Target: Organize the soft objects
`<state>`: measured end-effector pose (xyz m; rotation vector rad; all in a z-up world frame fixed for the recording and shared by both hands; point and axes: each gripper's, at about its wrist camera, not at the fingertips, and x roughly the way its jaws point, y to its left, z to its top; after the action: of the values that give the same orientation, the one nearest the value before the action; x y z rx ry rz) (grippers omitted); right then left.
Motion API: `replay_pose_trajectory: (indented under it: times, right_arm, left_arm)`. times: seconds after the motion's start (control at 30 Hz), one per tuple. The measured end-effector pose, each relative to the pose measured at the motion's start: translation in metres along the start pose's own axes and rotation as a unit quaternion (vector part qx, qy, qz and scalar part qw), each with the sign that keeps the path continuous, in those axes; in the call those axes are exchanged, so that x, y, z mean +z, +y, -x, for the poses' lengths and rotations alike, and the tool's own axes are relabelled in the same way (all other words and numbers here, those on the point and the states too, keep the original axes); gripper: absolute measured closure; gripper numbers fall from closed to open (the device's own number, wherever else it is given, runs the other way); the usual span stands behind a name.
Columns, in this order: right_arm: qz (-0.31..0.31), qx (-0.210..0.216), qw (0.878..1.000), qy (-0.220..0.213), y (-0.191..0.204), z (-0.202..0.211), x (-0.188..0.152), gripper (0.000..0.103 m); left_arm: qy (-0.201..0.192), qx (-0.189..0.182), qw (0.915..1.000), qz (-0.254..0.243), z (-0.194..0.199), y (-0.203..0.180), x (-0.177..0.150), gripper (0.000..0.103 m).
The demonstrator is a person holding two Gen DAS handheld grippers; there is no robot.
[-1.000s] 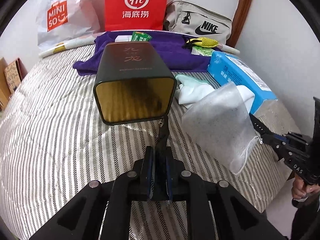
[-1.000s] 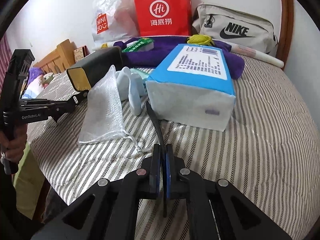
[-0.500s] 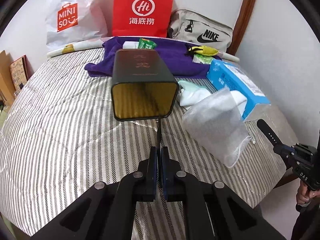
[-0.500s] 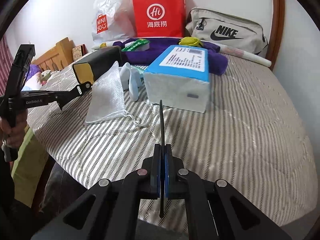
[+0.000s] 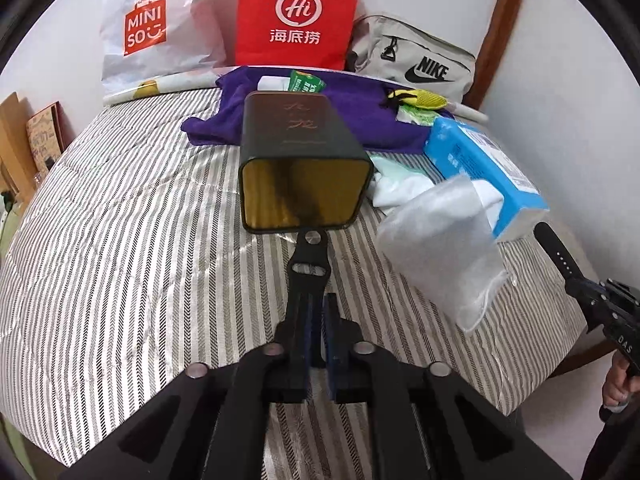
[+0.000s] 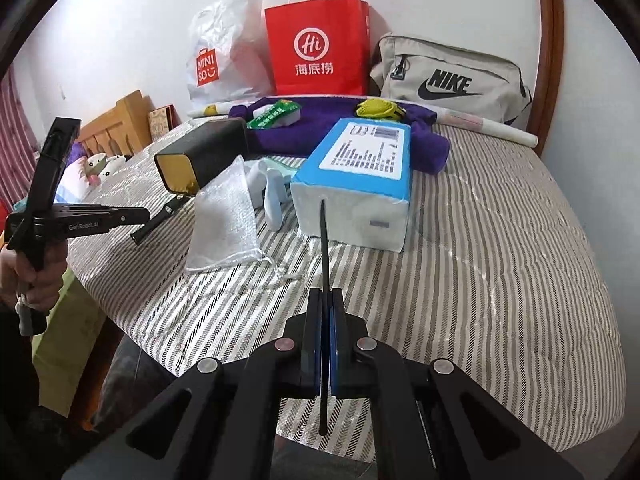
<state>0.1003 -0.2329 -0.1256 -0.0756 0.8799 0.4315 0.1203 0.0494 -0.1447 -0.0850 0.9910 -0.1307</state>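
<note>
The left gripper (image 5: pixel 314 240) is pressed together with nothing between its fingers; its tip sits just in front of the open mouth of a dark tin box (image 5: pixel 302 168) lying on its side on the striped bed (image 5: pixel 120 240). From the right wrist view the same gripper (image 6: pixel 168 212) reaches in from the left, its tip near the gold-lined opening of the tin box (image 6: pixel 202 160).

The right gripper (image 6: pixel 323 240) is likewise closed and empty, held above the near edge of the bed and pointing toward the end face of a blue tissue pack (image 6: pixel 360 176). In the left wrist view it (image 5: pixel 558 254) appears at the right edge, near the corner of the tissue pack (image 5: pixel 480 164).

The soft items lie in a loose group on the bed. A white mesh pouch (image 5: pixel 444 248) rests just beside the tin box and touching the tissue pack, with its drawstring end toward the bed's edge. Light-coloured socks (image 5: pixel 396 188) lie between the tin box and the tissue pack, partly under the pouch. A purple towel (image 5: pixel 352 120) is spread behind them, carrying a green packet (image 5: pixel 306 82) and a yellow mesh item (image 5: pixel 420 100).

Against the wall stand a white plastic bag (image 5: pixel 160 32), a red paper bag (image 5: pixel 296 20) and a grey waist bag (image 5: pixel 416 64).
</note>
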Motion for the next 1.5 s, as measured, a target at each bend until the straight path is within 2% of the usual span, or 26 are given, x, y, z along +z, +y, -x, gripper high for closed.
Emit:
replay_pose_trajectory:
  times: [0.07,0.17,0.3,0.33,0.5,0.6,0.8,1.17,1.5]
  right_arm:
    - [-0.001,0.002,1.0,0.004,-0.001,-0.002,0.0,0.1]
    - [-0.001,0.001,1.0,0.006,-0.002,-0.005,-0.001,0.1]
    - [-0.005,0.003,1.0,0.006,-0.001,-0.005,-0.004,0.1]
    - [-0.004,0.003,1.0,0.006,-0.001,-0.004,-0.004,0.1]
    - [-0.005,0.0,1.0,0.003,-0.001,0.001,-0.005,0.1]
    - [-0.008,-0.002,1.0,-0.004,-0.002,0.008,-0.003,0.1]
    - [-0.015,-0.001,1.0,-0.013,-0.003,0.015,0.003,0.1]
    - [0.0,-0.002,0.999,-0.042,0.0,0.026,0.038,0.1]
    - [-0.004,0.007,0.998,-0.054,-0.011,0.007,0.089,0.1]
  left_arm:
    - [0.008,0.016,0.9997,-0.016,-0.003,-0.005,-0.002,0.076]
    - [0.02,0.038,0.9986,-0.031,-0.011,-0.01,-0.003,0.07]
    - [0.009,0.058,0.9977,-0.035,-0.015,-0.012,-0.002,0.072]
    - [0.006,0.06,0.9975,-0.036,-0.015,-0.012,-0.002,0.083]
    - [0.006,0.058,0.9975,-0.039,-0.012,-0.013,-0.004,0.083]
    - [0.005,0.042,0.9989,-0.021,-0.007,-0.009,-0.004,0.083]
    - [-0.015,0.03,0.9994,-0.011,0.018,-0.009,-0.001,0.083]
    - [-0.059,0.028,0.9978,-0.01,0.054,-0.01,0.024,0.083]
    - [-0.083,0.02,0.9964,-0.001,0.056,0.003,0.073,0.083]
